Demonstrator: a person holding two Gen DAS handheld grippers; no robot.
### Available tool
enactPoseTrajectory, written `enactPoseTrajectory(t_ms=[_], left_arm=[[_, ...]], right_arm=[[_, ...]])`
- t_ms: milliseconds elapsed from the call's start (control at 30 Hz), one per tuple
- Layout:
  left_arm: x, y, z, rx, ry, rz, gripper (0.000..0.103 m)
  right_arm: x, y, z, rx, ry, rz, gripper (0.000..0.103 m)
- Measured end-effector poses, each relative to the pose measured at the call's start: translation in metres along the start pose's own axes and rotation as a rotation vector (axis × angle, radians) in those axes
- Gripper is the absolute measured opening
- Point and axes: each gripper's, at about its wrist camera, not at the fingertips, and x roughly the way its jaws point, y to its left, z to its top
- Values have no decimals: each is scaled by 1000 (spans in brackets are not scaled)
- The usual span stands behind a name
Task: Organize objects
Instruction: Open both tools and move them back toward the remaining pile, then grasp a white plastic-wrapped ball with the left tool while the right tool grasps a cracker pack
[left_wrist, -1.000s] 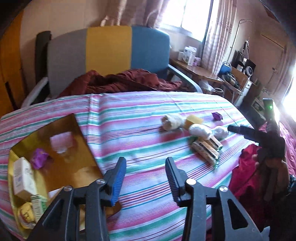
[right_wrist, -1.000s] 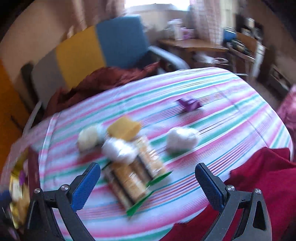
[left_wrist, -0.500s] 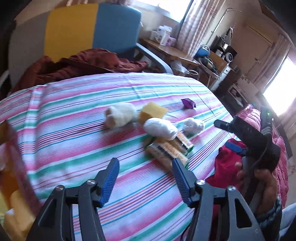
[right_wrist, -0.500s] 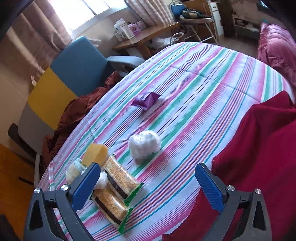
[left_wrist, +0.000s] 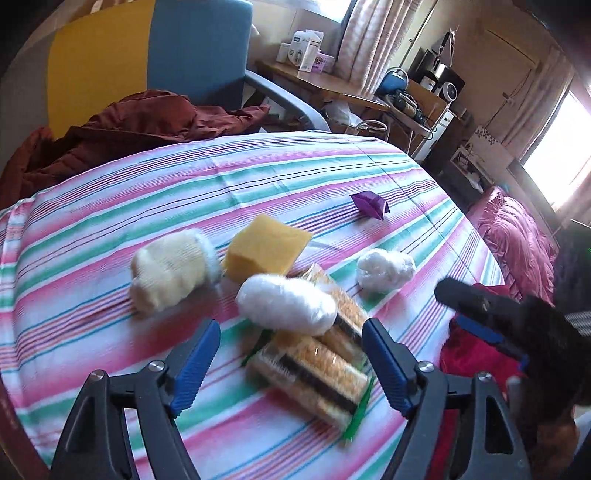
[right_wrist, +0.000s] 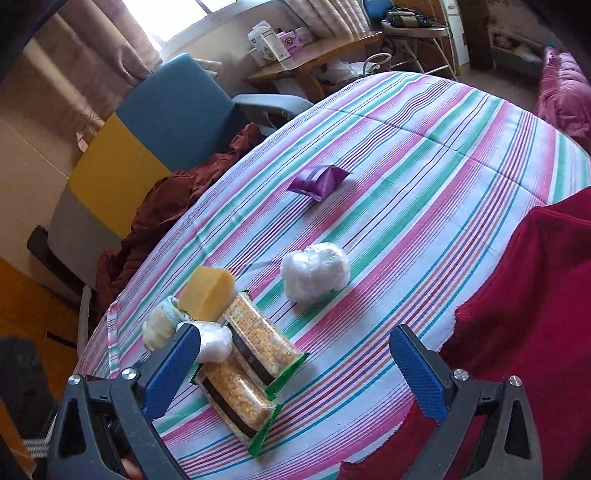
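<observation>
A: Golden cracker packs (left_wrist: 314, 365) lie on the striped cloth (left_wrist: 110, 236); the left gripper (left_wrist: 290, 363), jaws opening, empty, hangs above them.

B: Only the right view shows the red cloth (right_wrist: 524, 295) beside them; the right gripper (right_wrist: 295, 369) gapes, empty.

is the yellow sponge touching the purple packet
Apart. The right wrist view shows bare striped cloth between the yellow sponge and the purple packet; the left wrist view shows the same gap.
</observation>
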Motion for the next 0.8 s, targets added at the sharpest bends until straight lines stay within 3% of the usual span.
enactPoseTrajectory(t_ms=[133,300,433,467,567,800], left_arm=[[25,0,9,2,17,6,79],[44,9,13,-40,50,-35,63],[36,14,8,-41,27,-75,46],[31,15,5,-32,11,-66,33],[12,23,-2,-53,-8,-80,33],[-13,41,-40,-35,-8,-17,31]], right_arm=[[0,0,1,-3,-1,1,103],[3,0,1,-4,9,-6,103],[5,1,1,-16,12,-8,103],[5,2,1,-21,11,-9,103],[5,6,0,-38,12,10,103],[9,23,-7,-118,35,39,103]])
